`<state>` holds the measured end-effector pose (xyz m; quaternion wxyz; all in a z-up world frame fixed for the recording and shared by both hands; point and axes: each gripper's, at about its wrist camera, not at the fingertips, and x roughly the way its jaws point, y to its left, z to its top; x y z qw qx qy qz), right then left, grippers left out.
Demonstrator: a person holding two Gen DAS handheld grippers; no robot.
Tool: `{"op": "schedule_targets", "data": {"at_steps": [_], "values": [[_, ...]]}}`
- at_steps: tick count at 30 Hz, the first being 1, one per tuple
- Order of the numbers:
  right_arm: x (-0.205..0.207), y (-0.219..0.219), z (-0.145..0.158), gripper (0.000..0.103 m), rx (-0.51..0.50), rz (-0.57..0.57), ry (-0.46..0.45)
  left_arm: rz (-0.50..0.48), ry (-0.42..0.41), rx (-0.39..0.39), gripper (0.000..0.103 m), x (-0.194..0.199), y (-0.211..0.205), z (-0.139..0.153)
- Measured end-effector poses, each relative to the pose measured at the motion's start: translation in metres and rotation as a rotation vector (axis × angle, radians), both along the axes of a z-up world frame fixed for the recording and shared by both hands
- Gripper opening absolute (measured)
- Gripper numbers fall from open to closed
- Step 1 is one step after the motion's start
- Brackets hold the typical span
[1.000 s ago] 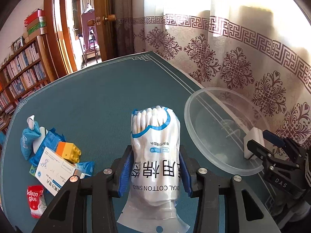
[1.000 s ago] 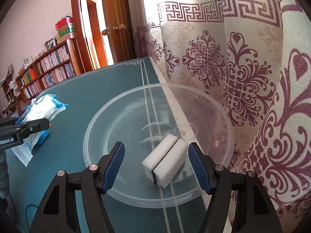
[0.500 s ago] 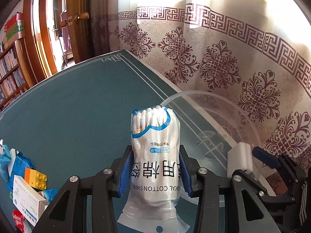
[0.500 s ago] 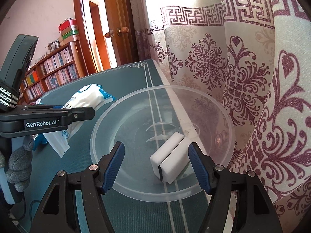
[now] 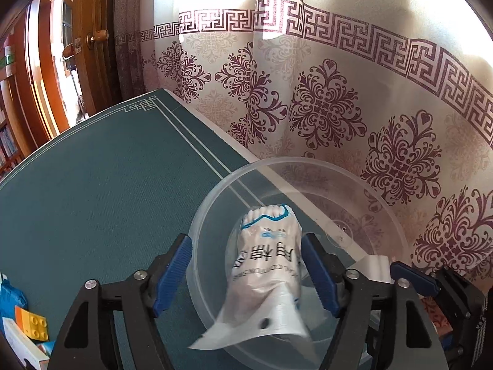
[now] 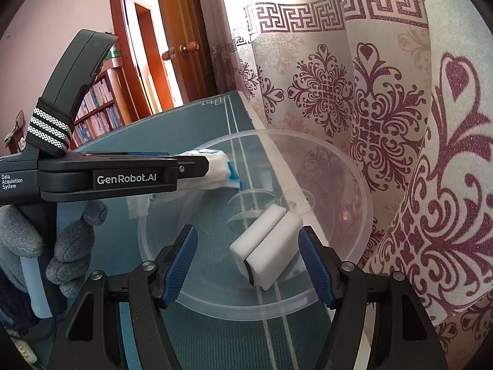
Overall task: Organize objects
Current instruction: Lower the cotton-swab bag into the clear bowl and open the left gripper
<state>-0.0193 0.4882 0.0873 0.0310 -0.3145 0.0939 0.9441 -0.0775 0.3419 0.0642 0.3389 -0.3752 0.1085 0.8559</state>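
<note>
The left gripper (image 5: 246, 273) is opening, fingers clear of the swab pack (image 5: 267, 265), which lies lengthwise between them over the bowl (image 5: 215, 197); the right gripper (image 6: 248, 260) hangs half-wide around the sponge (image 6: 267, 248).

Black grippers (image 6: 248, 263), blue ribbed jaws, grey glove (image 6: 66, 246).

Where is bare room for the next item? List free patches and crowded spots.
Free: the green table mat left of the clear plastic bowl, up to its far corner; the bowl floor beyond the white sponge block. Crowded: the bowl's left side, where the left gripper, jaws opening, straddles the cotton swab bag; the mat's near-left corner with toy bricks.
</note>
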Motion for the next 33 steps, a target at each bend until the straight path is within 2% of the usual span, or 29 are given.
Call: {"op": "schedule_targets", "data": {"at_steps": [7,12,21,33], "values": [[0.002,-0.002,0.0,0.069,-0.003,0.0,0.006,0.011,0.028,0.003,0.083,0.006,-0.009,0.005],[0.003,-0.006,0.002,0.069,0.006,0.005,0.013,0.038,0.075,-0.023,0.088,0.008,-0.014,0.006],[0.004,-0.007,0.002,0.069,0.052,-0.021,0.016,0.065,0.003,0.055,0.093,0.006,-0.034,0.011],[0.004,-0.01,0.002,0.069,0.066,-0.014,0.016,0.109,0.002,0.06,0.097,0.014,-0.051,0.005]]}}
